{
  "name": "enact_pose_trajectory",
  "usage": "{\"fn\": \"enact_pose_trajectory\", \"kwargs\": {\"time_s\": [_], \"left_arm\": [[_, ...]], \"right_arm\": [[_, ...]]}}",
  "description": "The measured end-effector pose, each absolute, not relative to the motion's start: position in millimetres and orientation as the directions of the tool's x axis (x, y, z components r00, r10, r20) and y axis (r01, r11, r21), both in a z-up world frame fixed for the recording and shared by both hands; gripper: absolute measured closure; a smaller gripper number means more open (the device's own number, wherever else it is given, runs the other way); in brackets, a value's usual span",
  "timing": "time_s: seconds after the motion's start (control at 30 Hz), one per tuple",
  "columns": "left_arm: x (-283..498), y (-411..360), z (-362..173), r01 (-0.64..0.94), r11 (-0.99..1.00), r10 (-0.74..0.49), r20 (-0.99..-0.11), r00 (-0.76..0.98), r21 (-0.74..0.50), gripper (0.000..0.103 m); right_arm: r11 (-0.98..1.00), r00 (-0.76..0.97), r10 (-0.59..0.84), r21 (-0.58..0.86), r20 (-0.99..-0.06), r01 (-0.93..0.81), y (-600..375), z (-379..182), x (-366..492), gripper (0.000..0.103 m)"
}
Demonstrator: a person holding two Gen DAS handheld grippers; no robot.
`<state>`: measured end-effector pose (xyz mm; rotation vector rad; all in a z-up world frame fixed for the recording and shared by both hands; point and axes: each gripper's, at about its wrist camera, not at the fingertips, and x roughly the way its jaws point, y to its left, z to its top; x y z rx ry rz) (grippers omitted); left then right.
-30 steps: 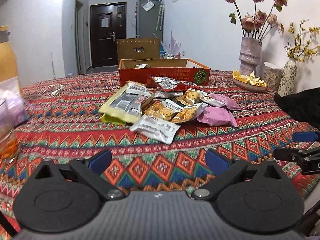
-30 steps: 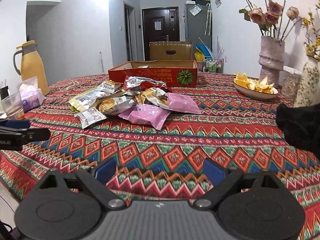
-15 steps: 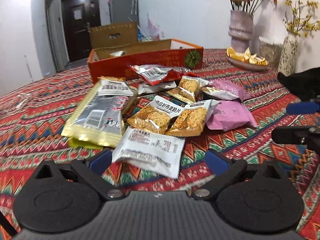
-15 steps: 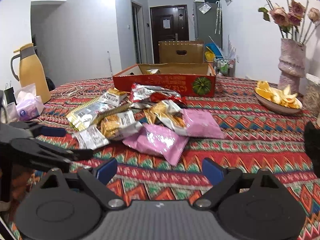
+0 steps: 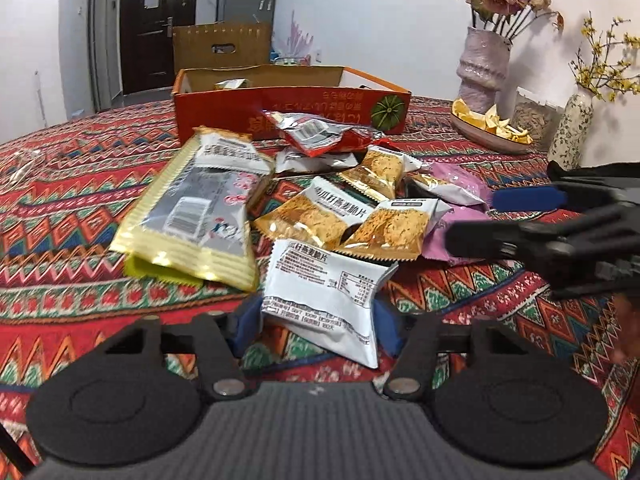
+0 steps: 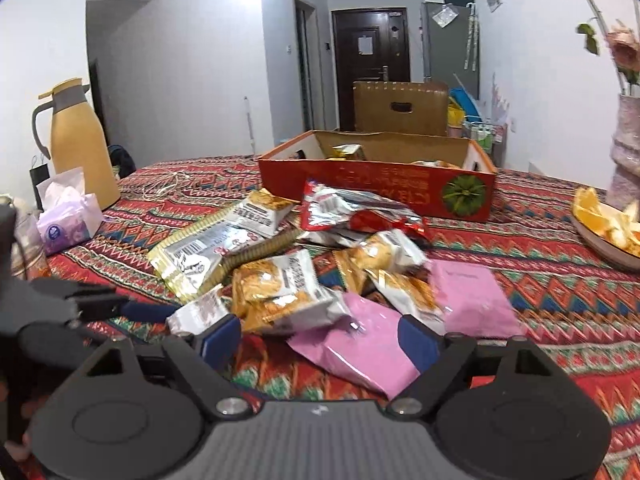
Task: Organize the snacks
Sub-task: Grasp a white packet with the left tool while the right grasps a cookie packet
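A heap of snack packets lies on the patterned tablecloth (image 5: 80,280) in front of an open red cardboard box (image 5: 288,112). My left gripper (image 5: 318,326) is closing, its blue pads pressing both sides of the white snack packet (image 5: 324,292) at the near edge of the heap. My right gripper (image 6: 320,338) is also closing but still wide, and a pink packet (image 6: 360,344) lies between its jaws, lying against the right pad only. Further back lie a long gold and silver packet (image 5: 192,216) and a red foil packet (image 5: 316,132). Each gripper shows in the other's view: the right gripper (image 5: 472,220) and the left gripper (image 6: 120,308).
A dish of orange peel (image 5: 488,124), a pink vase of dried roses (image 5: 480,68) and a slim flowered vase (image 5: 568,128) stand at the right. A yellow thermos jug (image 6: 80,148) and a tissue pack (image 6: 68,216) stand at the left. A brown carton (image 6: 400,108) stands behind the red box.
Both grippers have moved forward to the heap. The left jaws have closed from wide apart onto the white packet. The right jaws have narrowed a little around the pink packet.
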<state>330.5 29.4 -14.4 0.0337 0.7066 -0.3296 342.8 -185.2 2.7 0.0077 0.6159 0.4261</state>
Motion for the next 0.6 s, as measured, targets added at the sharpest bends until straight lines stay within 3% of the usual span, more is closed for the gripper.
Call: {"fn": "enact_pose_trajectory", "kwargs": {"time_s": [0.23,0.37,0.6], "left_arm": [[313.7,55.3,-6.7,0.229,0.964,-0.261,-0.634,0.728,-0.134,0.045],[306.8,67.0,-3.5,0.184,0.973,-0.232,-0.634,0.738,-0.143,0.045],[294.5,67.6,0.6,0.166,0.977,-0.214,-0.635,0.743,-0.135,0.045]], "right_arm": [[0.892,0.68,0.404,0.098,-0.612,-0.442,-150.0,-10.8,377.5,0.02],[0.882,0.698,0.335,-0.051,-0.633,-0.469,-126.0,-21.0,381.1,0.029],[0.864,0.676,0.335,-0.072,-0.657,-0.498,-121.7,-23.7,373.4,0.039]]}}
